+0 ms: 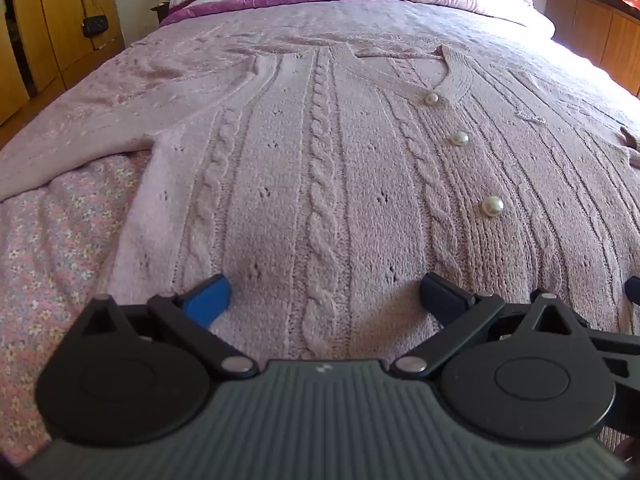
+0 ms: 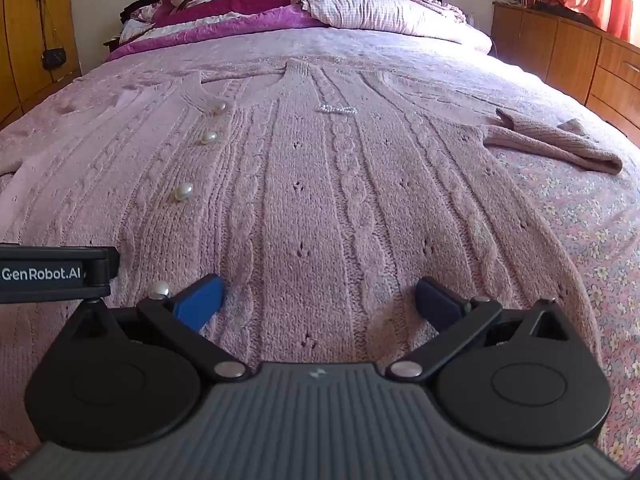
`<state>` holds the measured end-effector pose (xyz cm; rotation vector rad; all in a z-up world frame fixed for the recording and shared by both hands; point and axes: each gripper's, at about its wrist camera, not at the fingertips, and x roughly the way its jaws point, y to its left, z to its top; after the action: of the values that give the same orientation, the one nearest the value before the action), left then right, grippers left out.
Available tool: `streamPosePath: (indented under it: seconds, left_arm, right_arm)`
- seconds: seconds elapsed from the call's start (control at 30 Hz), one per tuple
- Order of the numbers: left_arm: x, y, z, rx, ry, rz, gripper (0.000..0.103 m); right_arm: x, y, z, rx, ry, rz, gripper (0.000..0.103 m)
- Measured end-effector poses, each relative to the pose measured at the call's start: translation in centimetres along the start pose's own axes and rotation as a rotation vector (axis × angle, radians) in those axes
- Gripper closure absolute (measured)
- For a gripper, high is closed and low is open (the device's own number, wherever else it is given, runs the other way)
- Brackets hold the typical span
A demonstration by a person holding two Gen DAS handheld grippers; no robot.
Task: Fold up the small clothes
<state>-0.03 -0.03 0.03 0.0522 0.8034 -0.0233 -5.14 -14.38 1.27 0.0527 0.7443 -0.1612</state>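
Observation:
A pink cable-knit cardigan (image 1: 320, 168) with pearl buttons (image 1: 492, 206) lies flat, front up, on the bed, its hem toward me. It also shows in the right wrist view (image 2: 320, 200), with its right sleeve (image 2: 560, 144) bent across the bedspread. My left gripper (image 1: 324, 300) is open, low over the hem's left half, its blue pads (image 1: 210, 300) apart and holding nothing. My right gripper (image 2: 318, 300) is open over the hem's right half, empty. The left gripper's body (image 2: 52, 274) shows at the right view's left edge.
The bed has a pink floral bedspread (image 1: 48, 240). Folded magenta quilts (image 2: 224, 16) and pillows (image 2: 380, 8) lie at the headboard. A wooden wardrobe (image 1: 52, 20) stands to the left and wooden drawers (image 2: 580, 52) to the right.

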Motion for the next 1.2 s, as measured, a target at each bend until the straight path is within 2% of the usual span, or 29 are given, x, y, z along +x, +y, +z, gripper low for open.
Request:
streamPosePath:
  seconds: [0.03,1.2]
  left_arm:
    - [-0.01,-0.02,0.01,0.0,0.004,-0.001,0.0]
    - [-0.28,-0.05,-0.42,0.006,-0.02,0.0,0.0]
  right_arm:
    - [-0.06,0.04,-0.07,-0.01,-0.029,-0.008,0.0]
    - [-0.47,0.16,-0.31,-0.009,-0.03,-0.01,0.0]
